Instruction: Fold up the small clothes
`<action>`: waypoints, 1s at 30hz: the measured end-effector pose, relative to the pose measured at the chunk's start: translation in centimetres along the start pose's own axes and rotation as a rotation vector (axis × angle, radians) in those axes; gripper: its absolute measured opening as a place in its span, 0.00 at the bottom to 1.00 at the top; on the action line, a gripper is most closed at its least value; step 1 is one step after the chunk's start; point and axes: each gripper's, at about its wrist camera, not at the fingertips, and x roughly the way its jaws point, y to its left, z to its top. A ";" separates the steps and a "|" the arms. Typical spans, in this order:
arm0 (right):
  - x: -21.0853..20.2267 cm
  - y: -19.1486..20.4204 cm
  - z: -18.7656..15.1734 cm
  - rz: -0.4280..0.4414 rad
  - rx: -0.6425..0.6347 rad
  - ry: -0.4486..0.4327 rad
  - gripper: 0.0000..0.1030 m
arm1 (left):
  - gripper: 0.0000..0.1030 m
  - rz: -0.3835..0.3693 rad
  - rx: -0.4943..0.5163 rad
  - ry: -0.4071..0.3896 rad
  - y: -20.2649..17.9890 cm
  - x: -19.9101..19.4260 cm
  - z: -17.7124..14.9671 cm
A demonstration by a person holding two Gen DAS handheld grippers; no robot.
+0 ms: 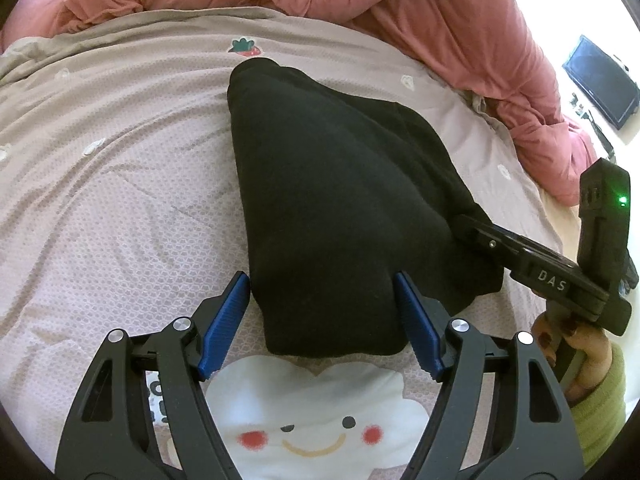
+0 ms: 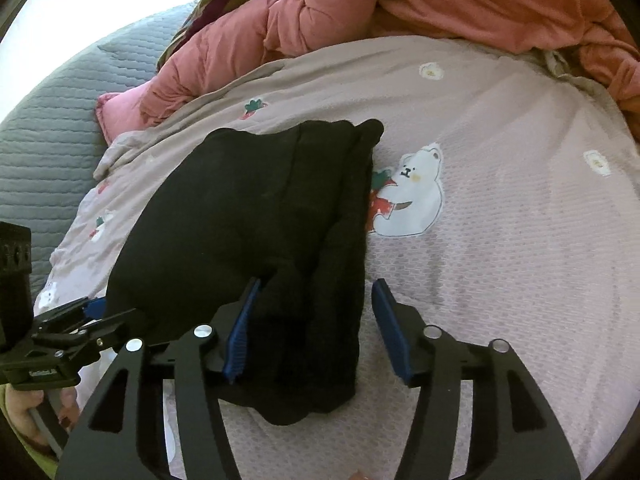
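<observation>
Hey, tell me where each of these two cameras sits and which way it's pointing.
Left wrist: rides the left hand-held gripper, looking along its open blue pads at the black garment; the person's right hand shows.
Right wrist: rides the right hand-held gripper, open, straddling the garment's edge; the left gripper shows at far left.
Shared: garment, printed pink blanket, salmon duvet.
</observation>
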 end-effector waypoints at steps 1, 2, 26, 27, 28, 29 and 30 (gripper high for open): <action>-0.2 0.2 -0.1 -0.013 -0.011 -0.005 0.53 | 0.64 0.001 0.002 -0.001 0.0 -0.1 0.0; -0.3 0.4 -0.1 -0.022 -0.021 -0.007 0.54 | 0.64 0.001 0.001 -0.001 0.0 -0.1 0.0; -3.8 2.7 -0.2 -0.079 -0.048 -0.084 0.93 | 0.68 0.024 -0.002 -0.053 0.6 -3.1 -0.2; -4.0 2.8 -0.2 -0.083 -0.050 -0.089 0.93 | 0.73 0.025 -0.004 -0.057 0.7 -3.2 -0.2; -4.2 2.9 -0.2 -0.085 -0.053 -0.091 0.93 | 0.75 0.030 -0.009 -0.065 0.9 -3.6 -0.1; -4.4 3.0 -0.1 -0.083 -0.054 -0.093 0.93 | 0.75 0.036 -0.014 -0.070 1.0 -3.8 -0.1; -4.4 3.1 -0.1 -0.083 -0.054 -0.093 0.94 | 0.82 0.042 -0.018 -0.073 1.2 -4.0 -0.1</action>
